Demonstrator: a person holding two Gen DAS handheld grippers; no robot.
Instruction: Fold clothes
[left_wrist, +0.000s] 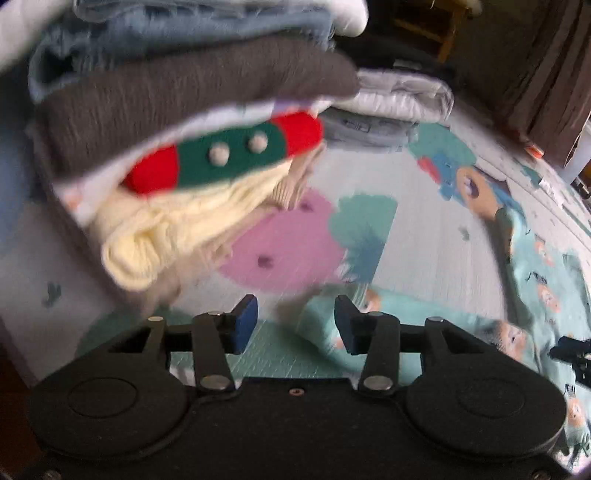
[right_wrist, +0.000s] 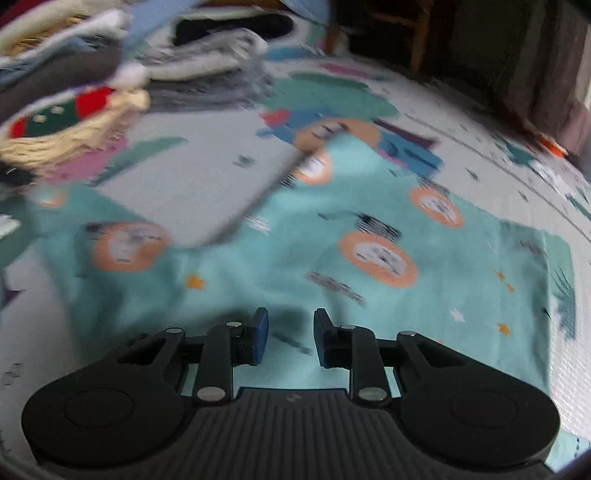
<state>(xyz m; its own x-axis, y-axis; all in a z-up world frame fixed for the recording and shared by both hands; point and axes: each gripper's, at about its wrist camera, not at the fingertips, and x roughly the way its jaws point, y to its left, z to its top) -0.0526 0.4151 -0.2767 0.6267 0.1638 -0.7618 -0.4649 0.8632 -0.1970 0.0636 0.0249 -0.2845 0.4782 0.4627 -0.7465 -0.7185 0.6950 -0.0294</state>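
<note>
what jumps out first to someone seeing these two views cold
The teal printed garment with orange round faces lies spread across the middle of the right wrist view, on a pale play mat with coloured shapes. In the left wrist view, a leaning stack of folded clothes fills the upper left, with a cream knit sweater bearing a red and green buttoned band under a dark grey knit. Both sets of jaws hang apart over the teal fabric, gripping nothing.
</note>
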